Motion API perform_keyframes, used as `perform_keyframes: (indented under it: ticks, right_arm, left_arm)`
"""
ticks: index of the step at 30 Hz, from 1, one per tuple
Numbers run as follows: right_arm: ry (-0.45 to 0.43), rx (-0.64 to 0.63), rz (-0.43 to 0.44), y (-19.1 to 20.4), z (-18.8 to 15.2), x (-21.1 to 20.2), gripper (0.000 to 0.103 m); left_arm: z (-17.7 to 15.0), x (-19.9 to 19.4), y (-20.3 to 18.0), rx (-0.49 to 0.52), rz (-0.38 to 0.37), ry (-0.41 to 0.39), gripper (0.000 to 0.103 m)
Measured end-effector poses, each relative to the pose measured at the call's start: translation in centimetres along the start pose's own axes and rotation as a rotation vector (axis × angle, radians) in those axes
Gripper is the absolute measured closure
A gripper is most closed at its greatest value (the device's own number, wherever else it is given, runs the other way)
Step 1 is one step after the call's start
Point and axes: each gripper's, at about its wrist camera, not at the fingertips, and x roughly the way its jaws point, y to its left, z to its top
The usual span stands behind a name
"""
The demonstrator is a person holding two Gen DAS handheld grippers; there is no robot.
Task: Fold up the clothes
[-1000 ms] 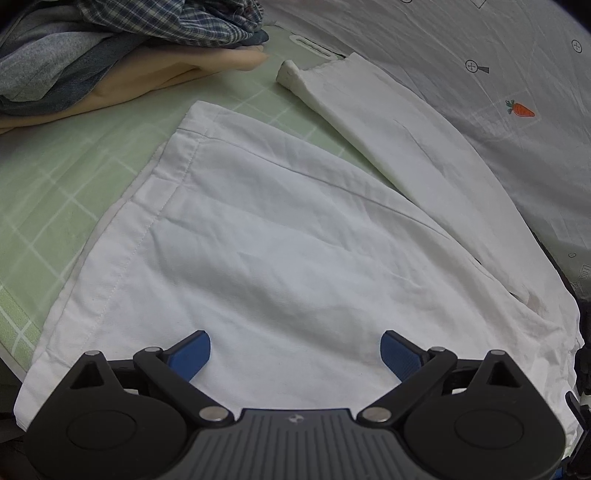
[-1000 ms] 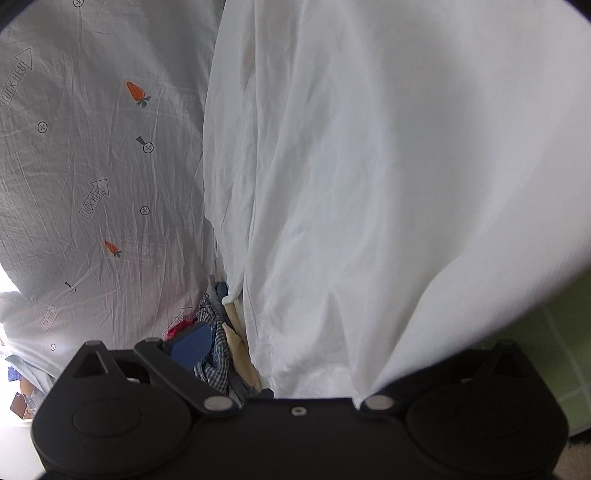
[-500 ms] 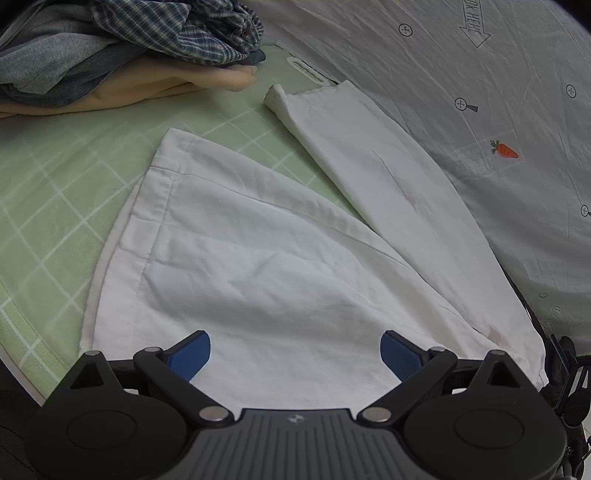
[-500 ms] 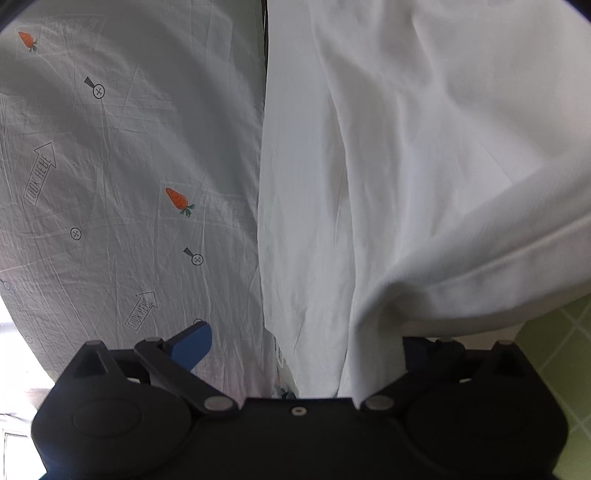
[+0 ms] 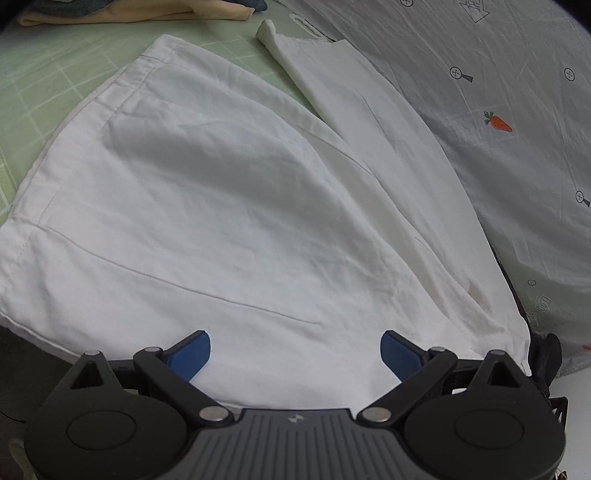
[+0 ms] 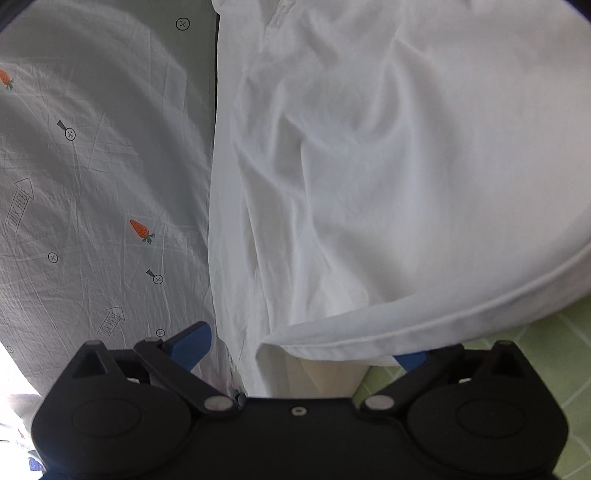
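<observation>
A white shirt (image 5: 207,206) lies spread on the green checked mat (image 5: 40,85), one long sleeve (image 5: 373,122) stretched toward the far right. My left gripper (image 5: 295,350) is open just above the shirt's near edge, with cloth between its blue pads (image 5: 190,352). In the right wrist view the same white shirt (image 6: 406,166) fills the frame, its hem (image 6: 369,343) lying across my open right gripper (image 6: 299,345). The hem covers most of the right pad, so I cannot tell whether cloth rests on it.
A grey sheet printed with carrots (image 5: 498,122) lies along the right of the mat and also shows in the right wrist view (image 6: 92,184). A beige folded garment (image 5: 129,14) sits at the far edge. A black object (image 5: 546,354) is at the mat's near right corner.
The left gripper has moved forward and lower over the shirt. The right gripper has slid back along the shirt, so its hem now lies across the jaws and the collar placket shows.
</observation>
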Motion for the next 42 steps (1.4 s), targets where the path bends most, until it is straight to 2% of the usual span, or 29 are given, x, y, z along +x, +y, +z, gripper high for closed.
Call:
perform_keyframes:
  ticks: [7,11,14,21,28,35,39,42]
  right_arm:
    - [0.04,0.037,-0.014,-3.1,2.3,-3.1,0.001]
    - [0.073,0.043,0.0,-3.6,3.1,-3.5,0.001]
    - [0.094,0.027,0.001,-3.6,3.5,-3.9,0.0]
    - [0.099,0.079,0.014,-4.6,4.4,-5.6,0.0]
    - [0.056,0.127,0.021,-5.8,4.8,-7.6,0.0]
    - [-0.012,0.17,0.0,-6.9,4.3,-9.7,0.0]
    - [-0.066,0.222,-0.001,-7.8,3.8,-11.0,0.0]
    - [-0.128,0.254,-0.007,-8.2,3.6,-12.4,0.0]
  left_arm:
    - [-4.0,-0.7,-1.0,-0.077,-0.035,-0.021,0.005]
    - [-5.7,-0.3,-0.9,-0.204,-0.114,-0.013,0.005]
    - [-6.4,0.2,-0.8,-0.239,-0.11,-0.019,0.005]
    - [-5.1,0.7,-0.5,-0.251,-0.055,-0.094,0.005]
    - [-3.6,0.5,0.7,-0.286,-0.062,-0.133,0.005]
    - [-2.1,-0.5,1.0,-0.243,0.046,-0.182,0.005]
    - [-0.6,-1.1,1.8,-0.273,0.061,-0.186,0.005]
    - [0.6,-1.3,1.7,-0.211,0.165,-0.204,0.005]
